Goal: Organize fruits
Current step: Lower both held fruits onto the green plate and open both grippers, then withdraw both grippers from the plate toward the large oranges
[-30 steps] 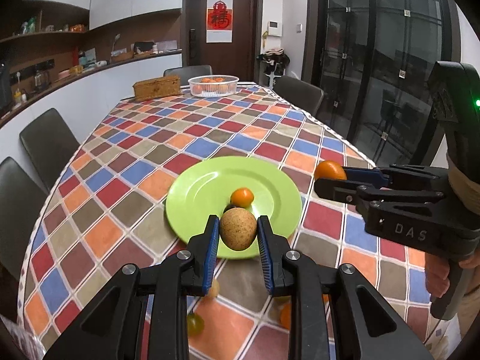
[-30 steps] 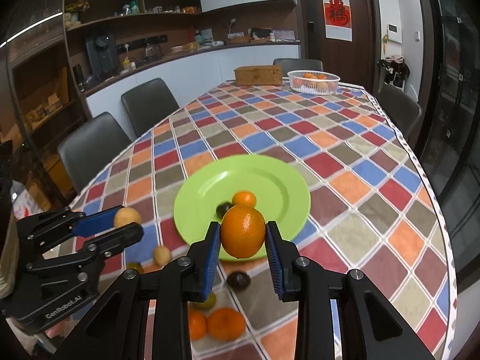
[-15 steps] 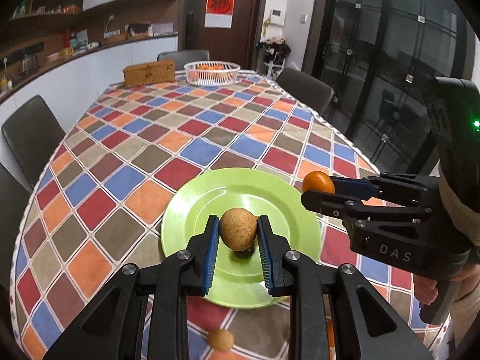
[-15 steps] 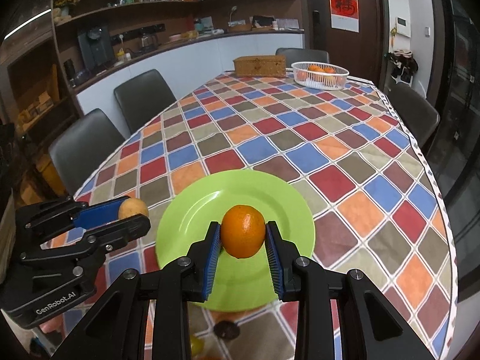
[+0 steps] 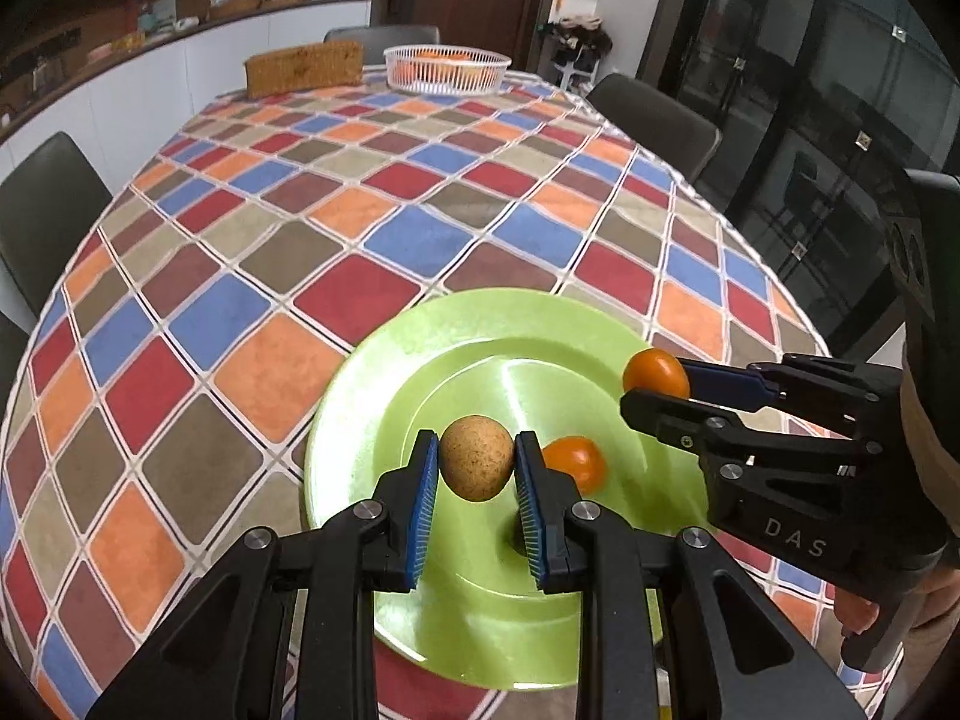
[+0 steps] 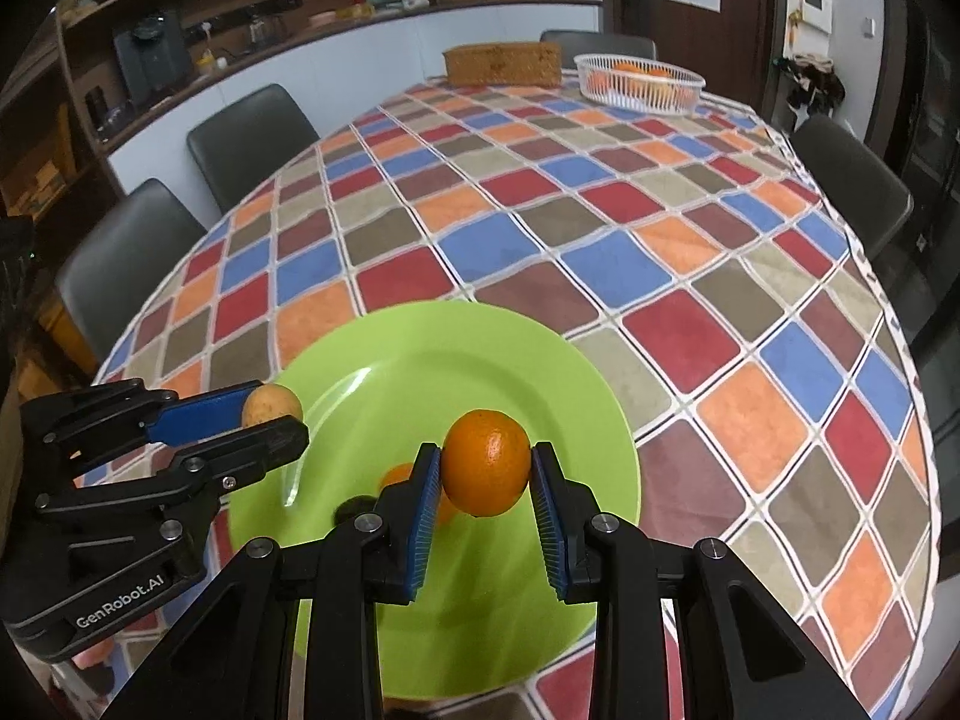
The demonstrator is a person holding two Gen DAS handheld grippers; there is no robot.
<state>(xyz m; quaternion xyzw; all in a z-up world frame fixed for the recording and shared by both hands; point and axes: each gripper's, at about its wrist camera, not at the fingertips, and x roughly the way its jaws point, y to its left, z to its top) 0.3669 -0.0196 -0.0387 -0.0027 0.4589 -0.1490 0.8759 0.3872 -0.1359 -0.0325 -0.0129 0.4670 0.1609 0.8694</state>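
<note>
Nearest the cameras, the left claw (image 5: pixel 477 468) is clamped on a brown fruit (image 5: pixel 477 458) and the right claw (image 6: pixel 486 474) grips an orange (image 6: pixel 486 462), both held above the green plate (image 5: pixel 384 420). A small orange fruit (image 5: pixel 575 464) already lies on the plate between them, with a dark fruit (image 6: pixel 354 507) beside it. Each load is best lowered onto bare green, clear of those two and inside the rim, before the pads ease apart, so nothing rolls. Beyond the plate the checked surface (image 5: pixel 300 240) lies open as far as a white basket (image 5: pixel 447 67) and a brown box (image 5: pixel 304 67) at its far end.
</note>
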